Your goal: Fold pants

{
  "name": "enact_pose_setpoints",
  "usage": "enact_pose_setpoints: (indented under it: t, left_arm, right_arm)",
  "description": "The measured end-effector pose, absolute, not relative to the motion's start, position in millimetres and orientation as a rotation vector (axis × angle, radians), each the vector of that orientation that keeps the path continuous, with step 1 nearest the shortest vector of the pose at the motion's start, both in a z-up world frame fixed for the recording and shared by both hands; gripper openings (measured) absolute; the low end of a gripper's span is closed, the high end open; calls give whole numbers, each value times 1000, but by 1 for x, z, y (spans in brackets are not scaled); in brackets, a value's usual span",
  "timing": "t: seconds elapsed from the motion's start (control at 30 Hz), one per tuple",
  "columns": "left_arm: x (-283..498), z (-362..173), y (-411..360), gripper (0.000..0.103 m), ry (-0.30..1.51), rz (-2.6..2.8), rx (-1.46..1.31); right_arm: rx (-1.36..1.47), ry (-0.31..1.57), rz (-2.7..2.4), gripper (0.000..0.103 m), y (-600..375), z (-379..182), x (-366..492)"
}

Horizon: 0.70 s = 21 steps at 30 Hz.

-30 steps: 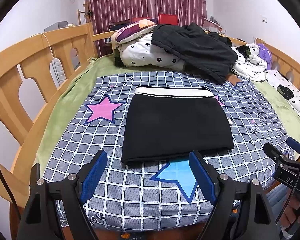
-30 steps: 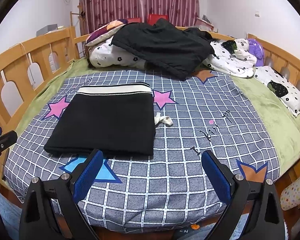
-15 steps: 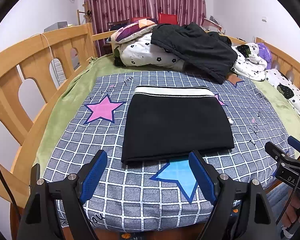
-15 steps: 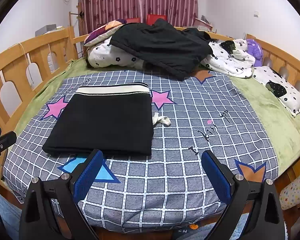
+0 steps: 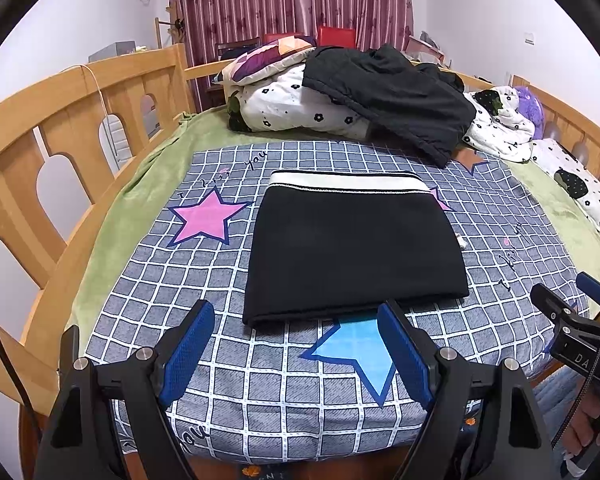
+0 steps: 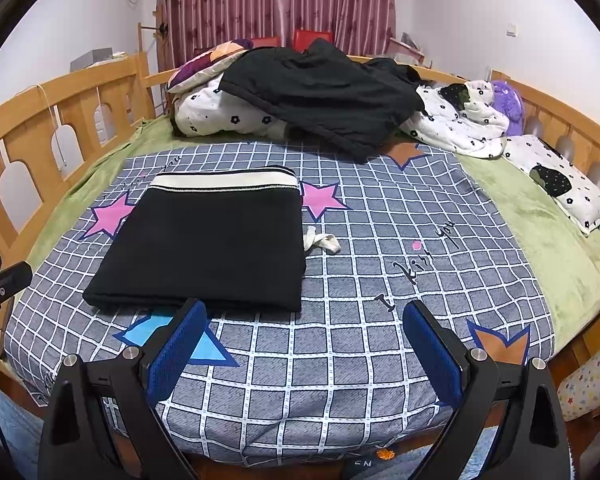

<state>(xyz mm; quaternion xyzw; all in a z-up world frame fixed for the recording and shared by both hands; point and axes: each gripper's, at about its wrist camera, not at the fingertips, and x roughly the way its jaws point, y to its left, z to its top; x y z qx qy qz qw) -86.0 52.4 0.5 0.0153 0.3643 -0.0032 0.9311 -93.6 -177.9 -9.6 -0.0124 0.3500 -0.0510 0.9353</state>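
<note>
Pants [image 5: 352, 248] folded flat on checked sheet [image 5: 260, 392], both grippers' fingers [image 5: 188, 344] [image 6: 432, 352] spread, empty, near edge.

Even indoor light, soft shadows, sharp focus, strong fisheye edge bending.

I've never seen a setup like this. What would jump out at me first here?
Probably the black pants, folded into a neat rectangle with a white waistband at the far edge, lying mid-bed on the checked star-print sheet. Next, the blue-padded left gripper and right gripper, both open and empty, hang near the bed's near edge. Behind, a dark garment is heaped over flowered bedding.
</note>
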Motion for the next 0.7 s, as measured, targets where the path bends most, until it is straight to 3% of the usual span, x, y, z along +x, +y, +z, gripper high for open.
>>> enact_pose_setpoints:
  t: [0.7]
  left_arm:
    - [-85,2,53,83,751,4,21]
  right_arm:
    - [-36,709,-108,97,-179,-8,-95]
